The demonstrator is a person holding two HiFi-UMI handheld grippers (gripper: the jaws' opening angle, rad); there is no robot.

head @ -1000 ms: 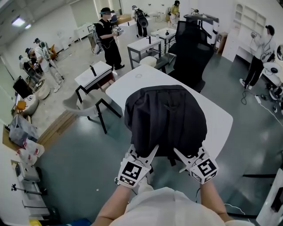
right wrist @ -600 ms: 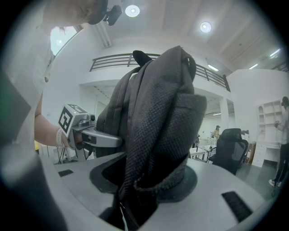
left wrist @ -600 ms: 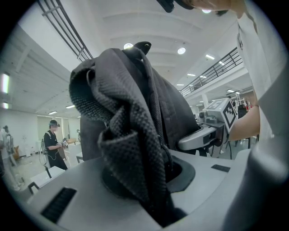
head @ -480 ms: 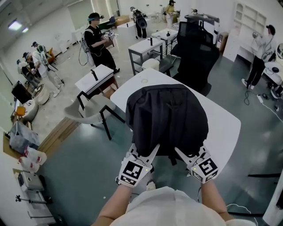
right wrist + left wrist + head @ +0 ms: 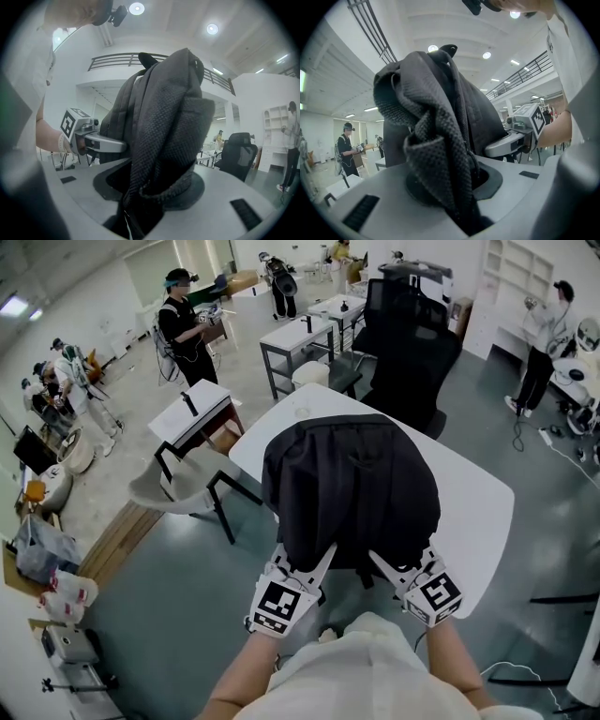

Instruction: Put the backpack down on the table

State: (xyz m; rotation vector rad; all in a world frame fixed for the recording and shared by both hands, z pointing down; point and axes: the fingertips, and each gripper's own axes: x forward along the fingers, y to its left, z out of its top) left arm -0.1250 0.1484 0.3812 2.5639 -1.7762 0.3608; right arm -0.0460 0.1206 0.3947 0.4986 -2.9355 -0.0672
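A black backpack (image 5: 352, 488) hangs in the air over the near part of a white table (image 5: 478, 502), held from its near side by both grippers. My left gripper (image 5: 317, 563) is shut on a fold of the backpack's mesh fabric (image 5: 440, 154) at its lower left. My right gripper (image 5: 386, 566) is shut on a thick padded fold of the backpack (image 5: 164, 154) at its lower right. In each gripper view the fabric fills the gap between the jaws, and the other gripper shows beside the bag. The bag's far side is hidden.
A black office chair (image 5: 403, 343) stands at the table's far edge. A grey chair (image 5: 178, 488) and a small white desk (image 5: 192, 409) are to the left. Several people stand around the room, the nearest (image 5: 183, 329) at the back left. Grey floor lies around the table.
The table and room have slid nearer and toward the right in the head view as I step forward. The backpack stays gripped the same way in both grippers.
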